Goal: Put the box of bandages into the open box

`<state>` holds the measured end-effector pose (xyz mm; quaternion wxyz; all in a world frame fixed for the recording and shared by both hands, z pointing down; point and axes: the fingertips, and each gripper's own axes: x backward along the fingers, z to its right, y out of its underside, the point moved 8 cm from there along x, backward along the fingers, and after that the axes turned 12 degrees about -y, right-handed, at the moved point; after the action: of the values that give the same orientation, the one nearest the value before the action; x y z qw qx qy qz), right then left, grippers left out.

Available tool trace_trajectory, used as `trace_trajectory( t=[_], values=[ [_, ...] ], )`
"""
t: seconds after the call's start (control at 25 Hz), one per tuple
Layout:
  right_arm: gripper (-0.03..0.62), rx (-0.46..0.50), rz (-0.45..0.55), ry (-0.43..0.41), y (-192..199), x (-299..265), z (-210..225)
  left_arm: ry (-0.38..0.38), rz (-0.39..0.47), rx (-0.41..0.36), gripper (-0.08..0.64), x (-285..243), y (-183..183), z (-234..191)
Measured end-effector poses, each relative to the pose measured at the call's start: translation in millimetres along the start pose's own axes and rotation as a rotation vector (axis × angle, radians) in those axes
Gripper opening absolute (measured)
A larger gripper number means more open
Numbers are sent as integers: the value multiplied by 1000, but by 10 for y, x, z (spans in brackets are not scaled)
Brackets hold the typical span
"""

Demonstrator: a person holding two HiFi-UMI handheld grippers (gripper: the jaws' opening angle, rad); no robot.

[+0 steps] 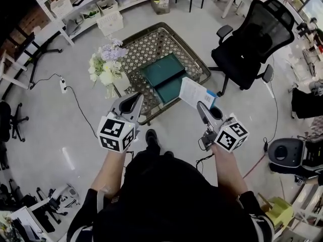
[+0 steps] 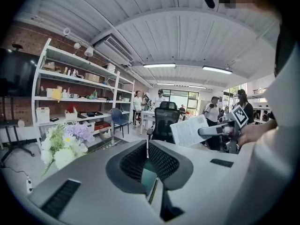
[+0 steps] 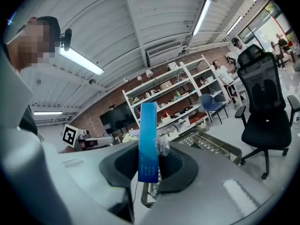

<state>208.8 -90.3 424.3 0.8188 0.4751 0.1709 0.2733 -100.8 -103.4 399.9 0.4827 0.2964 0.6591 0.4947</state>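
The box of bandages, white with a blue edge, is held up over the near right corner of the mesh table, with my right gripper shut on it. In the right gripper view its blue edge stands upright between the jaws of the right gripper. The open box is dark green and lies spread open on the table, just beyond the held box. My left gripper hovers at the table's near left corner, shut and empty, and its jaws meet in the left gripper view.
The low metal mesh table carries a bunch of pale flowers at its left corner. A black office chair stands to the right. Shelves with bins line the back wall. A cable and power strip lie on the floor at left.
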Motion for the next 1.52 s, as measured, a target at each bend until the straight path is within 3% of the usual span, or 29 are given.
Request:
trace_trajectory(
  t=[0.4,0.72,0.96,1.16,1.52],
  values=[
    [91,-44,-126,107,144,-663,495,88,-17,12,17,-676,-96,-414],
    [91,-131,-254,163,501,-773,945,91,-96,40,17,-998,46,-514],
    [92,-198,-385,116,721,-857,1416,26,-138,40,17,-1263,42,-466],
    [92,-231,-513,58,901,-1026,1763,-34,-187,108,17,-1406,130,-433],
    [94,-287,-703,3,1244,-1318,2166,-135,-240,155,17,-1437,253,-420]
  ],
)
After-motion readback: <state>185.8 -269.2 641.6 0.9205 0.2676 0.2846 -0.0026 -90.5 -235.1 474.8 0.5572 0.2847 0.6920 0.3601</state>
